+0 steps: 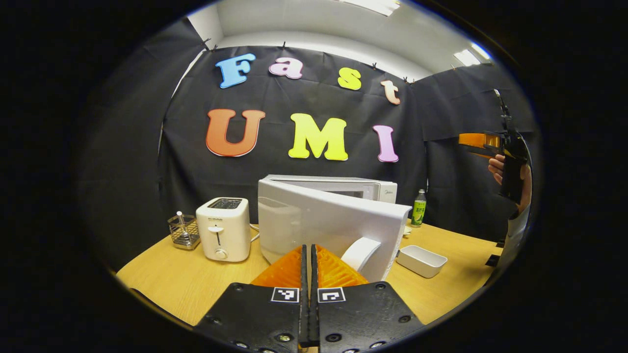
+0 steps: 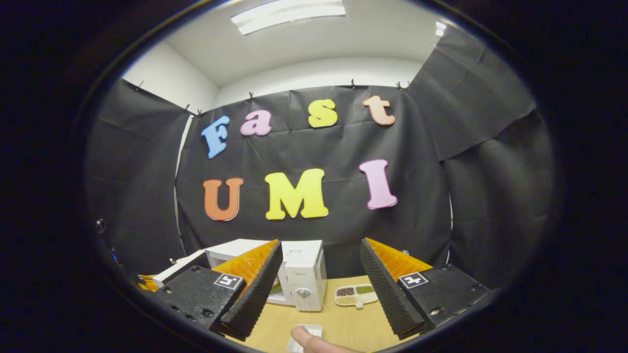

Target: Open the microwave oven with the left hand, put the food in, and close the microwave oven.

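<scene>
Looking along the left gripper (image 1: pixel 309 255), its jaws sat together on nothing, aimed at the microwave (image 1: pixel 343 189) in the middle of the table (image 1: pixel 186 279). The door (image 1: pixel 319 223) stood partly swung out, its curved handle (image 1: pixel 360 252) just past the fingertips. A toaster (image 1: pixel 223 228) stood just beside the microwave toward the table's left edge, with a wire rack (image 1: pixel 184 231) nearer that edge. A white tray (image 1: pixel 421 260) lay toward the right edge and a bottle (image 1: pixel 418 208) behind it at the back edge. The other gripper, held in a hand (image 1: pixel 498 166), hung high and well clear at the right.

In the right gripper view, the right gripper (image 2: pixel 316 289) had its jaws wide apart and empty, raised above the table. A divided dish (image 2: pixel 355 294) of food lay beside the microwave; a fingertip (image 2: pixel 314 340) showed at the bottom.

The door was probably stiff, hinged and light, best taken by its handle. The dish looked shallow and spillable, so gripping its rim and carrying it level would suit. Open room lay along the front edge; the swinging door was the main obstacle.
</scene>
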Demonstrator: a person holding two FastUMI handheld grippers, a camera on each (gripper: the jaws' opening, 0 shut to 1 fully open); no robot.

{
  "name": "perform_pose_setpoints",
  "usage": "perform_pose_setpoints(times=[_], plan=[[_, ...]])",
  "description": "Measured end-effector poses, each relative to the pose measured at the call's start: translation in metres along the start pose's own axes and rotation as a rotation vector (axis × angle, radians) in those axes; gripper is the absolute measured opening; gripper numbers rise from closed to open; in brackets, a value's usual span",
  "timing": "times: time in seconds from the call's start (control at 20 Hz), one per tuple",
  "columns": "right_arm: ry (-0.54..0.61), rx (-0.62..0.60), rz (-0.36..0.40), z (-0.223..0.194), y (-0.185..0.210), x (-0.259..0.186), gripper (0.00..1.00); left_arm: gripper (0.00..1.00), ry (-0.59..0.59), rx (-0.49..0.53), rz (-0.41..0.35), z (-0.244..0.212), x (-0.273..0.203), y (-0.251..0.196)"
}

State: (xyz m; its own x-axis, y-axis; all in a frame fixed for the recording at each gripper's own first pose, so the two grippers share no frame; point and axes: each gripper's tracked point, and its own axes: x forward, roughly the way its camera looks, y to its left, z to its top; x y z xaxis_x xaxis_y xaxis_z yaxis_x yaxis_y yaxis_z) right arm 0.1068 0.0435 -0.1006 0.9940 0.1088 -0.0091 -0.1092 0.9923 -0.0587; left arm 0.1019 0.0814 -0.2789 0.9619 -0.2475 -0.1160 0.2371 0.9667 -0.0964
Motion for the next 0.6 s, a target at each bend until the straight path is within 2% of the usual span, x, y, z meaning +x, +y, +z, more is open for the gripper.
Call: perform_pose_setpoints(times=[0.15, 0.3, 0.35, 0.4, 0.55, 0.6], plan=[[0.006, -0.014, -0.012, 0.003, -0.014, -0.001, 0.91, 0.00, 0.031, 0.023, -0.014, -0.008, 0.017, -0.013], [0.005, -0.020, -0.035, 0.007, -0.030, -0.003, 0.91, 0.00, 0.044, 0.003, -0.079, -0.013, 0.029, -0.036], [0.001, -0.021, -0.041, 0.007, -0.035, -0.003, 1.00, 0.00, 0.039, -0.010, -0.103, -0.013, 0.034, -0.043], [-0.003, -0.022, -0.045, 0.008, -0.039, -0.005, 0.92, 0.00, 0.035, -0.022, -0.126, -0.012, 0.038, -0.051], [-0.002, -0.018, -0.054, 0.004, -0.050, -0.008, 0.91, 0.00, 0.053, -0.037, -0.175, -0.019, 0.059, -0.069], [0.006, -0.013, -0.058, 0.001, -0.053, -0.009, 1.00, 0.00, 0.053, -0.028, -0.183, -0.019, 0.065, -0.074]])
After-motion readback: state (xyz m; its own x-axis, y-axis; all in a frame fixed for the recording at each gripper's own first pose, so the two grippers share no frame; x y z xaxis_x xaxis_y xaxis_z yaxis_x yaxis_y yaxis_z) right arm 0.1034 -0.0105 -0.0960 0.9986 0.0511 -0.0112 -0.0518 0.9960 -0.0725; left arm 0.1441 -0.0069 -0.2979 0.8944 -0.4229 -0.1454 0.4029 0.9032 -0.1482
